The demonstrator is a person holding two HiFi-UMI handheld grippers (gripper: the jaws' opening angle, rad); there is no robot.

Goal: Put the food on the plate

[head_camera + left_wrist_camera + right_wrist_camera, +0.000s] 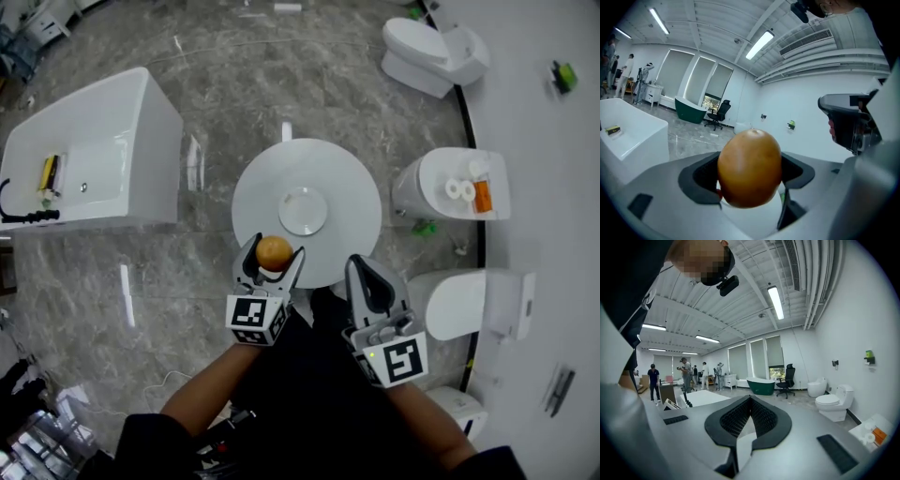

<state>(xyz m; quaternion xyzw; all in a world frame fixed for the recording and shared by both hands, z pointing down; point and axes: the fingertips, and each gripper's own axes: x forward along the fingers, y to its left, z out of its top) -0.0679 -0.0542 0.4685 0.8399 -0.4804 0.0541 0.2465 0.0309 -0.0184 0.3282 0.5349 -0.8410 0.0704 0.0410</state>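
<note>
A round orange food item [274, 252] sits clamped in my left gripper [274, 255], held just above the near edge of a round white table [349, 183]. In the left gripper view the orange food [749, 168] fills the gap between the dark pads. A small white plate [303, 210] lies bare at the table's middle, a short way beyond the food. My right gripper [367, 272] hovers at the table's near right edge. In its own view my right gripper [749, 401] has its jaws pressed together with nothing between them.
A white bathtub [89, 155] stands to the left on the marble floor. Toilets [431, 52] line the curved white wall on the right, one with paper rolls [459, 189] on its tank. Several people [684, 373] stand far off near a green tub [761, 385].
</note>
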